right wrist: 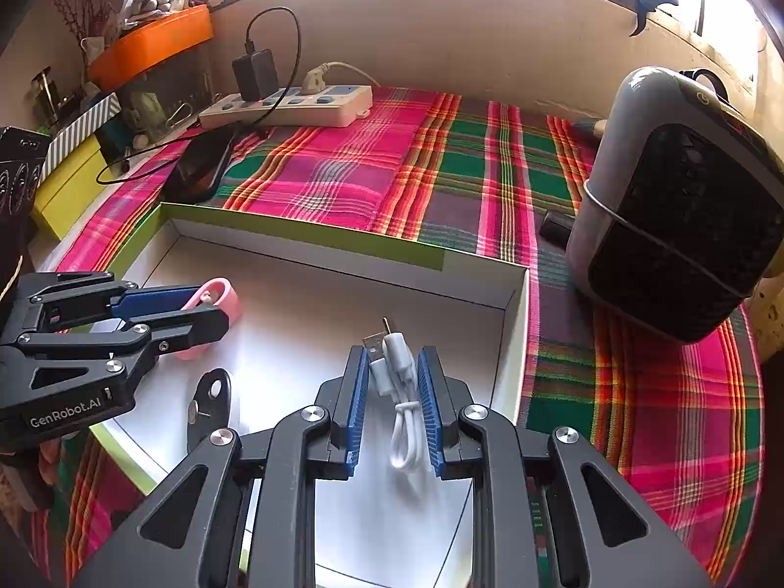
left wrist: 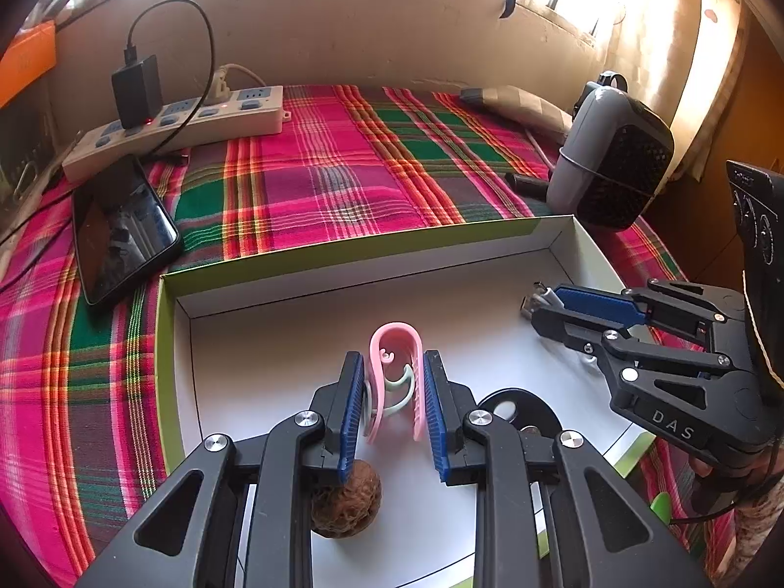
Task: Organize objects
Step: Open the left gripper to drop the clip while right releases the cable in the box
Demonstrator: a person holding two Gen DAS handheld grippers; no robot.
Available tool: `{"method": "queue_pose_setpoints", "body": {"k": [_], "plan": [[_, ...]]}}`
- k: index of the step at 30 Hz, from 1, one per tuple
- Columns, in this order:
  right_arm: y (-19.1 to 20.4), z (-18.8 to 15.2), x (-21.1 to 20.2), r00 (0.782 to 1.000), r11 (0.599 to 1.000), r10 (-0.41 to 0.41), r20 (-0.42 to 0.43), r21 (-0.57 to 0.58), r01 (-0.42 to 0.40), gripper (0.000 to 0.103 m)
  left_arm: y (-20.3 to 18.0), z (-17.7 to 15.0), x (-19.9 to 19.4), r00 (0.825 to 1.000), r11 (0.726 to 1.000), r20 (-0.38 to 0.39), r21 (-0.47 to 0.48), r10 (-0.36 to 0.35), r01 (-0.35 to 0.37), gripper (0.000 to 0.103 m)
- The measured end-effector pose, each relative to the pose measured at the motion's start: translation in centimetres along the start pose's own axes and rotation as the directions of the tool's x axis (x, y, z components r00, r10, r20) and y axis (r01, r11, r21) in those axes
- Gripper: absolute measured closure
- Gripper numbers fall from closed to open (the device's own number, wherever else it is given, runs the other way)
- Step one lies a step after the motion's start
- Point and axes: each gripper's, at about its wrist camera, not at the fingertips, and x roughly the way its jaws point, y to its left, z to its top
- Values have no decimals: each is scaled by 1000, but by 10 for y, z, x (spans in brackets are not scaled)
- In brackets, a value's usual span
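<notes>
Pink clip (left wrist: pixel 394 372) sits clamped in my left gripper (left wrist: pixel 392 382) at lower centre, over the white box (left wrist: pixel 563 240); my right gripper (right wrist: pixel 392 382) pinches the white cable (right wrist: pixel 399 392). Releasing high, either could bounce onto the walnut (left wrist: pixel 348 495).

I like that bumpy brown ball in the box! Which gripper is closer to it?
Left. The left gripper, shut on the pink clip, is right above the brown ball. The right gripper, holding a white cable, is across the box.
</notes>
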Motion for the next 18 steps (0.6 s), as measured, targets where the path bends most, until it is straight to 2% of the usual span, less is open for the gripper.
{"method": "queue_pose_setpoints", "body": {"k": [2,6,18], "plan": [[1,0,0,1000,1000,6,-2,-6,-6,80,0,0,0,1000,1000,-1,0,4,-4,81],[1,0,-3,1000,1000,10,14,5,-10,70,-1,-2,-2,1000,1000,2,3,6,-6,78],[5,-3,-19,998,1000,4,56,23,-5,70,-5,-6,-18,999,1000,31,-2,11,-11,74]]}}
